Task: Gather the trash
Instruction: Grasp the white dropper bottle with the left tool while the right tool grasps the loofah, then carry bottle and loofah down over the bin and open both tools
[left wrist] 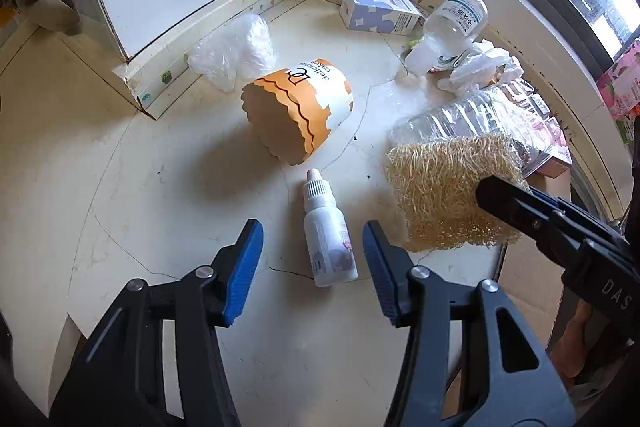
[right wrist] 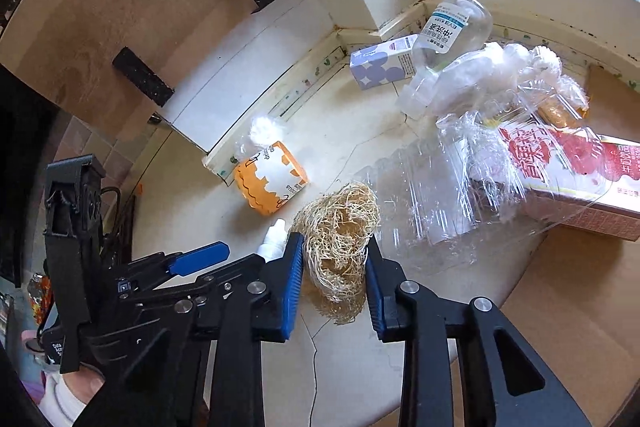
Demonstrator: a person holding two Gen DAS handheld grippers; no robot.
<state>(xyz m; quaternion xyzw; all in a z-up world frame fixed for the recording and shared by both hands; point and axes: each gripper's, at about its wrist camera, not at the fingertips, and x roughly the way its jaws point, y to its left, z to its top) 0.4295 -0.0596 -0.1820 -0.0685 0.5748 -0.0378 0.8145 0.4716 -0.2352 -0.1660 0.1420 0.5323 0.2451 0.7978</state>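
Between the right tongs [right wrist: 332, 267] sits the loofah [right wrist: 340, 251], the bigger piece: light, springy, rough fibre, and the pads are pinching its near end. It should squash rather than slip. The left tongs [left wrist: 312, 267] stand spread astride the dropper bottle [left wrist: 328, 235], not touching it. The bottle is small, stiff and slick, so I would grip its body, not its cap.

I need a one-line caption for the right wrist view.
Right gripper closing its fingers around a straw-like fibre pad among floor trash.
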